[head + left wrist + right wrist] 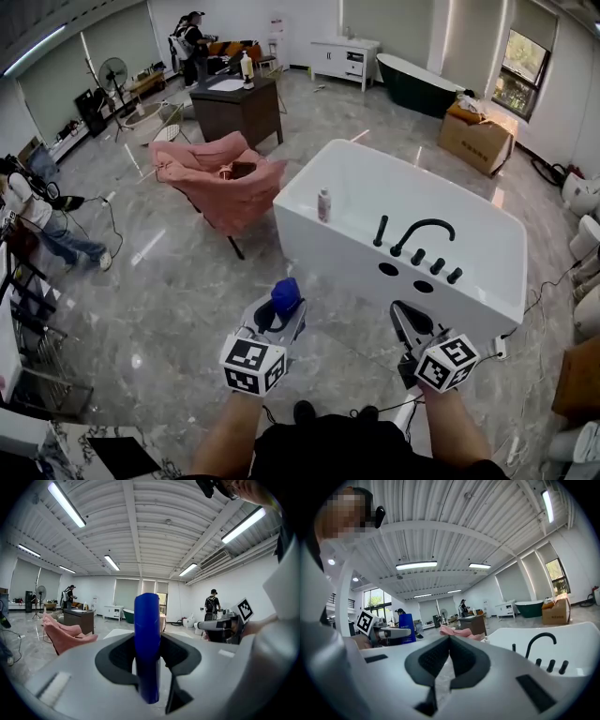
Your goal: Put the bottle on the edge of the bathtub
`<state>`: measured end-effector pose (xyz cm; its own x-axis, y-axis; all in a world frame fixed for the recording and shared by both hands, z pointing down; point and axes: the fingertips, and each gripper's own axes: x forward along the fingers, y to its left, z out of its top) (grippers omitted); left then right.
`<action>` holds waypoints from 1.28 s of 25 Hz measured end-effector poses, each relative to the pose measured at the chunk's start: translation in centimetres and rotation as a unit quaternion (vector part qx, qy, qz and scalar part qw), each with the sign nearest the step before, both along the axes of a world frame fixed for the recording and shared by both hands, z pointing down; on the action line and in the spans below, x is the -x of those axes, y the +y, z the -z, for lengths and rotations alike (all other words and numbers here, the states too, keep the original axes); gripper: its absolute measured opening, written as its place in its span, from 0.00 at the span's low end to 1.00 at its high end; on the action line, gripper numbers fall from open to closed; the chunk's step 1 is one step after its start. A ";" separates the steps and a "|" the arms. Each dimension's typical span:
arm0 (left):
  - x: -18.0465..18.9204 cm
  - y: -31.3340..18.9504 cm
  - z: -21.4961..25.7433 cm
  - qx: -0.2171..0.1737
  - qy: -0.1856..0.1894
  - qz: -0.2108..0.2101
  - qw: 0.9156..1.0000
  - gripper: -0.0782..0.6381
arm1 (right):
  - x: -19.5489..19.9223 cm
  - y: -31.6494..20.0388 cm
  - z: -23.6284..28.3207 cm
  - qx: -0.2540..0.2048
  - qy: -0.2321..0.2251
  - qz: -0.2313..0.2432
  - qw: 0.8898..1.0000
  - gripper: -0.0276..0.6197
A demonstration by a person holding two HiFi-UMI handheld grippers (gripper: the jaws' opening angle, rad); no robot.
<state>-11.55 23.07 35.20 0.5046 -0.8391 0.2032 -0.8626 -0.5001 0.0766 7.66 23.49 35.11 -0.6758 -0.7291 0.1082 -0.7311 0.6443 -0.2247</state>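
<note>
Beside white bathtub point(309, 239), glossy grey marble floor point(178, 291).

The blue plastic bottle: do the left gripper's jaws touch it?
Touching. In the left gripper view the blue plastic bottle sits between the dark pads of the left gripper, which press on both its sides.

The tub point(319, 248) stands centre-right, its tap point(419, 230) on the near rim and a small bottle point(323, 204) on the left rim. A chair point(220, 178) sits left of it, a worktop point(239, 105) behind the chair, a box point(478, 139) behind the tub. Before the tub, a bottle point(286, 294) stands between the left tongs point(279, 314).
</note>
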 end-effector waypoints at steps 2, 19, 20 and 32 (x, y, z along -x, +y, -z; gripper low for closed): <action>1.6 0.3 -0.4 0.000 0.001 -0.003 1.000 0.33 | 1.8 0.2 -0.3 0.005 -0.001 -0.001 1.000 0.06; 8.7 1.1 -3.0 0.021 0.013 -0.013 1.000 0.33 | 9.1 2.2 -3.1 0.054 0.013 0.002 0.998 0.06; 8.8 0.9 -3.0 0.023 0.014 -0.011 1.000 0.33 | 9.1 2.1 -3.2 0.057 0.012 0.003 0.998 0.06; 5.4 -5.3 -4.1 0.038 0.023 -0.010 0.999 0.33 | 5.0 -3.3 -5.5 0.091 -0.003 -0.007 0.996 0.06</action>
<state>-16.91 17.79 39.30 0.5306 -0.8125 0.2417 -0.8476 -0.5077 0.1542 2.69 20.15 40.58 -0.6672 -0.7064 0.2363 -0.7376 0.5825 -0.3414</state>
